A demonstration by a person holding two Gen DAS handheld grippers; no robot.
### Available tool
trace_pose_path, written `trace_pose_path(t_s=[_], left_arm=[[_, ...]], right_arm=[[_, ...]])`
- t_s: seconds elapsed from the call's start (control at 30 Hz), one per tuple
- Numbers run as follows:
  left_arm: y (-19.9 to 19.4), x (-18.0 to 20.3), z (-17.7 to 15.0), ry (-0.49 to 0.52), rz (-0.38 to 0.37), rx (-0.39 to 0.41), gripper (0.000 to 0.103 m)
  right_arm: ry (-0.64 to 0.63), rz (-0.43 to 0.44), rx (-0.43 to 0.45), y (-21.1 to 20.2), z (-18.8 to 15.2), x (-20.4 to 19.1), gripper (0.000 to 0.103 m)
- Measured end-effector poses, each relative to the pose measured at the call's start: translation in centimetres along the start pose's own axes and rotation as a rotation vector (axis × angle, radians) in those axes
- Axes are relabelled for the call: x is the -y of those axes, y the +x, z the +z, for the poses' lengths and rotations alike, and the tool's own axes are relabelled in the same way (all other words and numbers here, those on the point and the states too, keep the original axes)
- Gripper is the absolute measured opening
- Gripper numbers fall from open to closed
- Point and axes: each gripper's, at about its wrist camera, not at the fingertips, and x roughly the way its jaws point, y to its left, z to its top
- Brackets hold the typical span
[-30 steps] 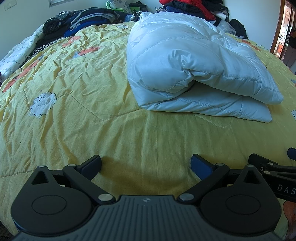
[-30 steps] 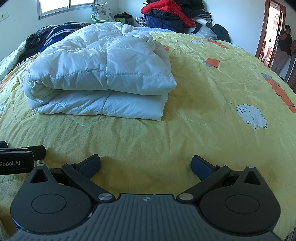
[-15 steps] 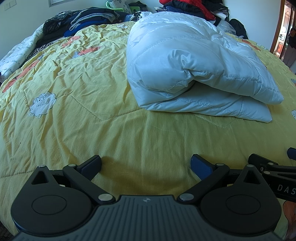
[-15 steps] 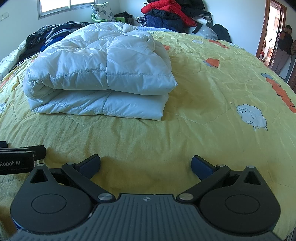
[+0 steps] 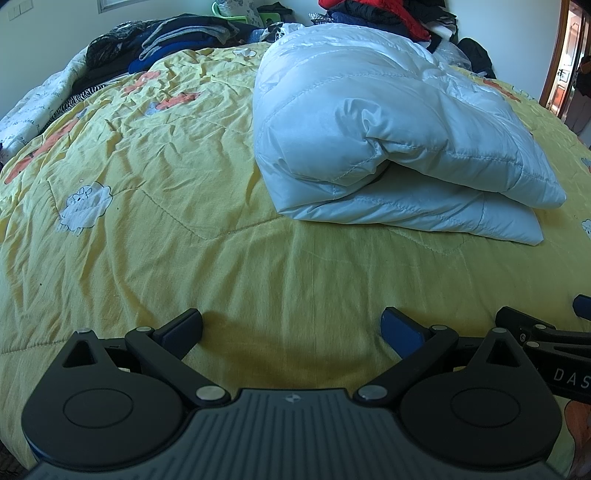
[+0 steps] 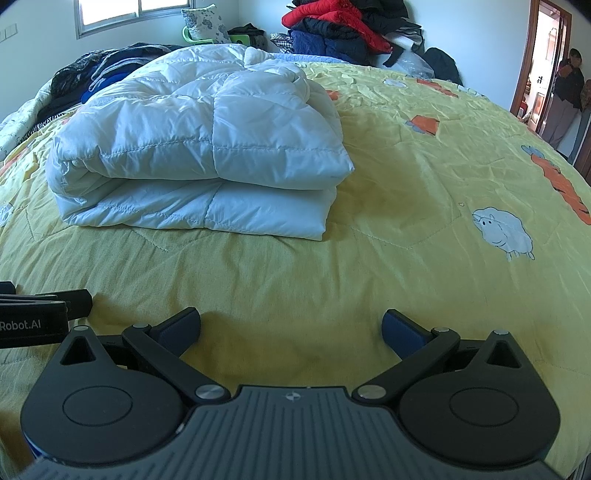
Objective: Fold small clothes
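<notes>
A white quilted padded garment (image 5: 388, 133) lies folded in a thick bundle on the yellow bedspread (image 5: 166, 221), ahead and to the right in the left wrist view. It also shows in the right wrist view (image 6: 199, 147), ahead and to the left. My left gripper (image 5: 291, 325) is open and empty, low over the bedspread, well short of the bundle. My right gripper (image 6: 291, 323) is open and empty too, beside the left one. Each gripper's side shows at the edge of the other's view.
Piles of dark clothes (image 5: 162, 40) lie along the bed's far left edge. A heap of red and dark jackets (image 6: 340, 29) sits at the far end. A person (image 6: 565, 99) stands in the doorway at the right. The bedspread has sheep and orange prints.
</notes>
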Motion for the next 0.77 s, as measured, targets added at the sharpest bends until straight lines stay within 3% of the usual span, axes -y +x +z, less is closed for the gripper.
trace_pose_path(t_s=[0.77], left_arm=[[-0.10,-0.08,-0.14,0.011,-0.009,0.002,0.103]], right_arm=[[0.004,-0.002,-0.002,0.19,0.24,0.15,0.103]])
